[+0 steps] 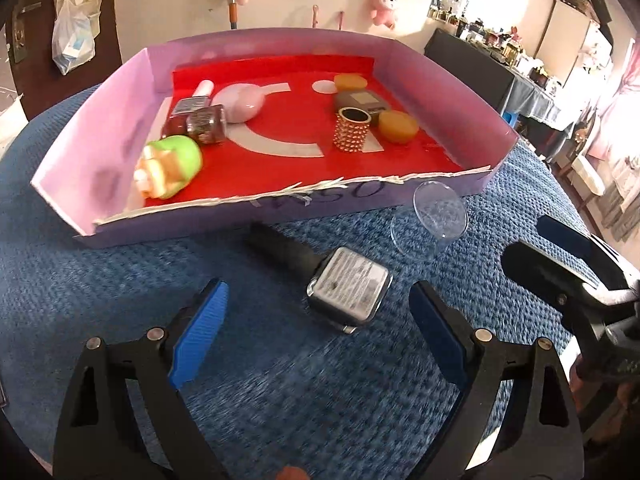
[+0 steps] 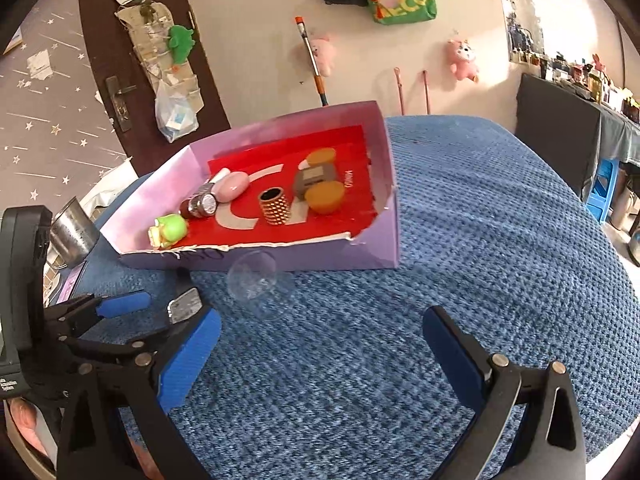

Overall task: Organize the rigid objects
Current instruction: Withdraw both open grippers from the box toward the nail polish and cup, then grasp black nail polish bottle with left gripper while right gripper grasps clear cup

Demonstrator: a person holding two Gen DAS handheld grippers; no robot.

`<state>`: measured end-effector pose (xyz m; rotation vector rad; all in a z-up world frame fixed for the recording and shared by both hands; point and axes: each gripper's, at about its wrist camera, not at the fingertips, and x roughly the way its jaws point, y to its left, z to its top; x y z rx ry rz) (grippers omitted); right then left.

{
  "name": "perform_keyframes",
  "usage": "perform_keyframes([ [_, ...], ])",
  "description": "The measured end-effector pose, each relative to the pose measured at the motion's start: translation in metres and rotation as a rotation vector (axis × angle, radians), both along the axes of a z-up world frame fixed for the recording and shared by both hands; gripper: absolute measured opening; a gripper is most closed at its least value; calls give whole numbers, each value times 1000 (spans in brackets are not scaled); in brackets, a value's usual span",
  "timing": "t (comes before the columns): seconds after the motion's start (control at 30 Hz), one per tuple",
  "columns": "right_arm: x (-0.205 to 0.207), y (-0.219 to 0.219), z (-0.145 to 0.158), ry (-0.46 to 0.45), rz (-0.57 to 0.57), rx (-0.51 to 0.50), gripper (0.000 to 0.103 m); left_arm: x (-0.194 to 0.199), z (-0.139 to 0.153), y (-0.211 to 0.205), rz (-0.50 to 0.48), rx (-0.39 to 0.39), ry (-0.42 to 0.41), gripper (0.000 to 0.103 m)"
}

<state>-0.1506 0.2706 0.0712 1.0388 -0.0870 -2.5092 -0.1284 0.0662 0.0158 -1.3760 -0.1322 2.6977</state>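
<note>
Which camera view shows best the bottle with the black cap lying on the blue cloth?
The left wrist view. There the bottle lies whole between the open left gripper fingers, its square base towards the camera and its black cap towards the tray. In the right wrist view a left gripper finger partly hides the bottle.

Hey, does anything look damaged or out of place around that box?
Yes. The box's near wall is torn down to a ragged edge, and two items lie outside on the blue cloth: a square bottle on its side and a clear lid.
</note>
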Motion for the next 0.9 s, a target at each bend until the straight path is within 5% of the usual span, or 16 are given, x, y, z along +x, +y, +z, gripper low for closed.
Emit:
perform_keyframes([
  [0.23,-5,8,-3,-10,-20,-3,103,-6,-6,5,40,-60,10,92],
  [0.8,-15,-29,-12,-26,36,-10,103,45,-4,-50,94,-10,37,92],
  [0.9,-16,-37,-14,-26,47,-4,95,42,-4,-44,92,11,47,91],
])
